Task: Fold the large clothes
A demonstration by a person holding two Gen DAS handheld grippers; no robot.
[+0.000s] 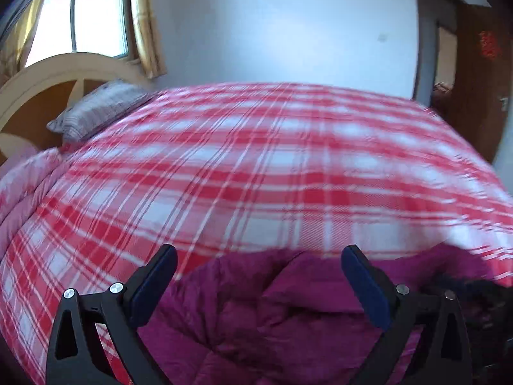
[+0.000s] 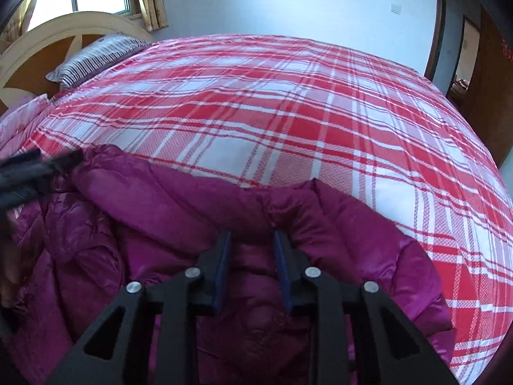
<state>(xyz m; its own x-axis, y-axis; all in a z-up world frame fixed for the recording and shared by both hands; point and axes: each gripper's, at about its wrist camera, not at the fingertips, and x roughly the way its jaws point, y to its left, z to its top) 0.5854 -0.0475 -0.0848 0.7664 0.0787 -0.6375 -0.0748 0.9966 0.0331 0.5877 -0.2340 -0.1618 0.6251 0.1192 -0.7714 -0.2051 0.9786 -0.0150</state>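
A magenta puffer jacket (image 2: 166,211) lies crumpled on the near part of the bed, also low in the left wrist view as the jacket (image 1: 256,314). My left gripper (image 1: 258,256) is wide open just above it, with nothing between its blue pads. My right gripper (image 2: 252,235) points down at a raised fold of the jacket. Its jaws stand a narrow gap apart, the fabric shows through the gap, and no clear pinch shows. A dark blurred shape (image 2: 29,173) lies on the jacket at the left edge; I cannot tell what it is.
The red-and-white plaid bedspread (image 2: 288,102) covers the wide bed beyond the jacket. A striped pillow (image 2: 96,54) leans on the cream headboard (image 2: 41,35) at far left, under a curtained window (image 1: 83,12). A pink quilt (image 1: 22,186) lies at the left; a brown door (image 1: 474,73) stands at right.
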